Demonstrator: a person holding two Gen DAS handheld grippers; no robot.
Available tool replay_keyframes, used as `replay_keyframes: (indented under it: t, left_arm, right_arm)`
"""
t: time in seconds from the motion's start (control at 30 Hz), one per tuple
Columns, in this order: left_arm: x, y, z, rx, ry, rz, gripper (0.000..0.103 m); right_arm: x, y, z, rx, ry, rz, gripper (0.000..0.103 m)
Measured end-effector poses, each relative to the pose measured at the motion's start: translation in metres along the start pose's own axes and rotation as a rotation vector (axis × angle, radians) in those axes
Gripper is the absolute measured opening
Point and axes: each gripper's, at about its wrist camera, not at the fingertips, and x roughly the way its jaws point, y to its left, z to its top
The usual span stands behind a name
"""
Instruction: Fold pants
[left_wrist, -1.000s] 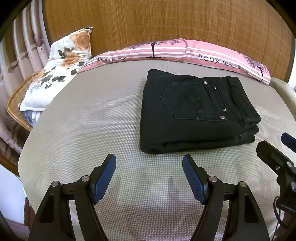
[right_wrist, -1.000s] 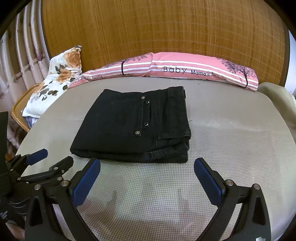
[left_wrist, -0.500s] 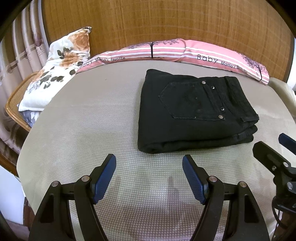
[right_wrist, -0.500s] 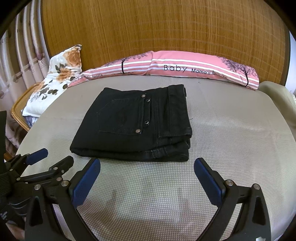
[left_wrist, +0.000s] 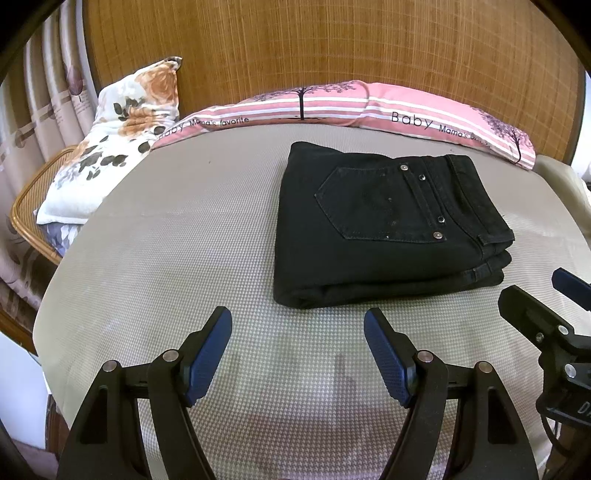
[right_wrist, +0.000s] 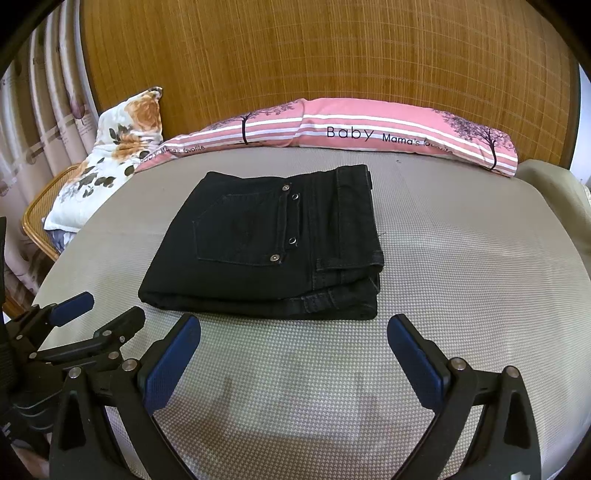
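While both tongs (left_wrist: 297, 350) (right_wrist: 293, 354) gape empty, the folded pants (right_wrist: 273, 251) lie mid-mattress (right_wrist: 461, 258), their near edge just ahead.

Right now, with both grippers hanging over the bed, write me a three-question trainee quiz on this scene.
1. True or false: the black jeans lie folded in a compact stack on the grey mattress.
2. Which does the left gripper hold? A) a trouser leg B) the floral pillow C) nothing
3. Fill in: the pink bolster along the bamboo wall carries the large printed word ____.

Key
1. True; the back pocket faces up.
2. C; its blue fingers stand apart over bare mattress, short of the jeans. The right gripper is likewise empty.
3. Baby
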Motion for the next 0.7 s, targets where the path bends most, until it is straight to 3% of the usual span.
replay_keyframes:
  t: [0.7]
  left_arm:
    - [-0.0034,-0.0017,0.0034,-0.005,-0.027,-0.003,0.074]
  right_arm:
    - [0.0022,-0.0032,-0.0015,0.016,0.011,0.003,0.1]
